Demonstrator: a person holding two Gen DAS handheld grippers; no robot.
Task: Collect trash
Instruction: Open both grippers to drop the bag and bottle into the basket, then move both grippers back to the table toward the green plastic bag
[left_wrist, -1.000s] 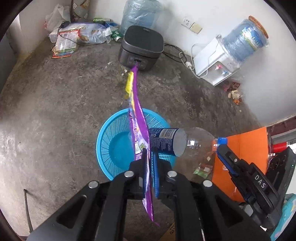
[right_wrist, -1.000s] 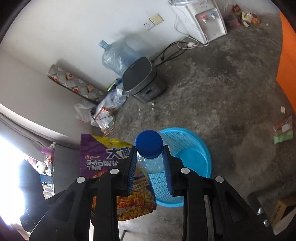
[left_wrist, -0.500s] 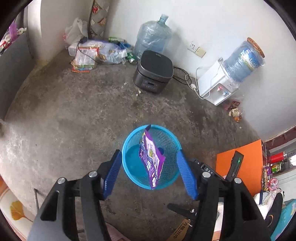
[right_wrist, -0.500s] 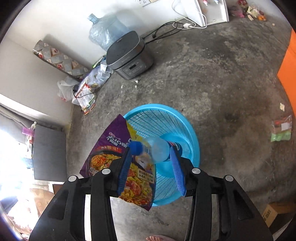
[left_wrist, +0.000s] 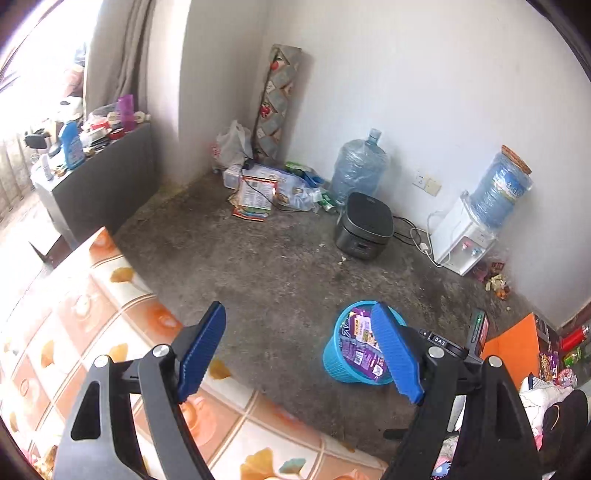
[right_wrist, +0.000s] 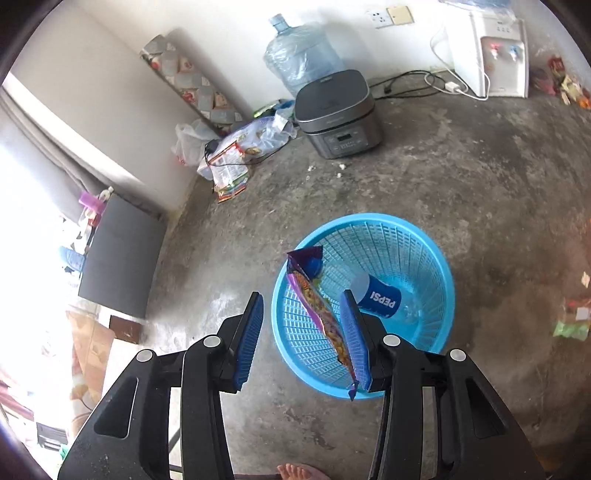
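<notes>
A blue mesh basket (right_wrist: 436, 251) stands on the concrete floor. Inside it a purple snack packet (right_wrist: 314, 302) leans against the left wall, and a clear Pepsi bottle (right_wrist: 380, 297) lies beside it. My right gripper (right_wrist: 302, 338) hangs open just above the basket's near left rim, with nothing between its pads. In the left wrist view the basket (left_wrist: 332, 365) sits far below with the packet (left_wrist: 356, 343) in it. My left gripper (left_wrist: 299, 350) is high up; its jaws are opening wide and hold nothing. The right gripper's body (left_wrist: 443, 341) shows by the basket.
A grey rice cooker (right_wrist: 338, 114), a water jug (right_wrist: 301, 55) and a white dispenser (right_wrist: 495, 51) line the wall. Bags and wrappers (right_wrist: 229, 166) lie in the corner. A green wrapper (right_wrist: 570, 328) lies on the floor at right. Patterned bedding (left_wrist: 92, 314) and bare toes (right_wrist: 299, 472) are close by.
The left gripper let go of the purple packet, opened wide and rose back from the basket. The right gripper opened and dropped the bottle into the basket.
</notes>
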